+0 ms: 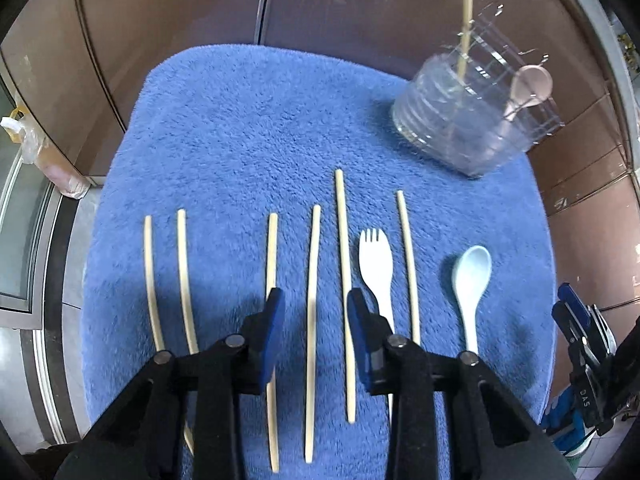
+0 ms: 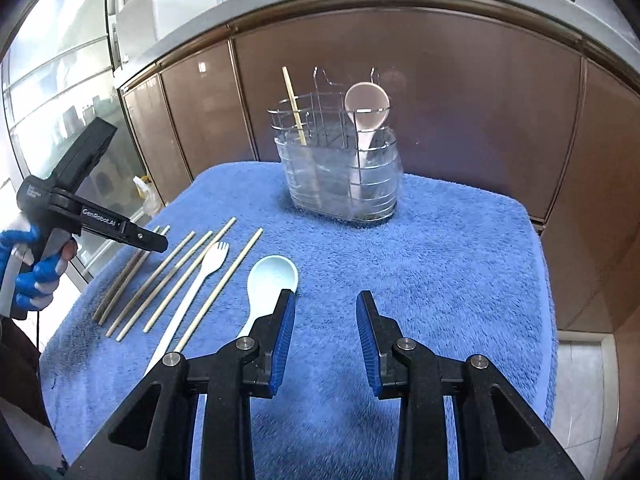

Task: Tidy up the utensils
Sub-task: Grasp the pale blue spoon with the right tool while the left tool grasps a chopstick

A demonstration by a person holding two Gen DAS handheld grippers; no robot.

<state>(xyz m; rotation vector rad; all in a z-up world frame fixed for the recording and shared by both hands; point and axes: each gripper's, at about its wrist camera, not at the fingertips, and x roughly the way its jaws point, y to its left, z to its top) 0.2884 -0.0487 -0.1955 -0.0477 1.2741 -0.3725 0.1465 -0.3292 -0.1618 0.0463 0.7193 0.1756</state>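
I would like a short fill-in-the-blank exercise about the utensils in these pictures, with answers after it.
1. The pink spoon stands in the wire caddy beside one ____.
2. The towel under the utensils is ____.
3. The white fork lies between two ____.
4. The left gripper hovers over a loose ____.

Missing words: chopstick; blue; chopsticks; chopstick

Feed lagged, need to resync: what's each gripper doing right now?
Left gripper: open, empty, a chopstick lying between its jaws.
Right gripper: open, empty, beside the blue spoon.
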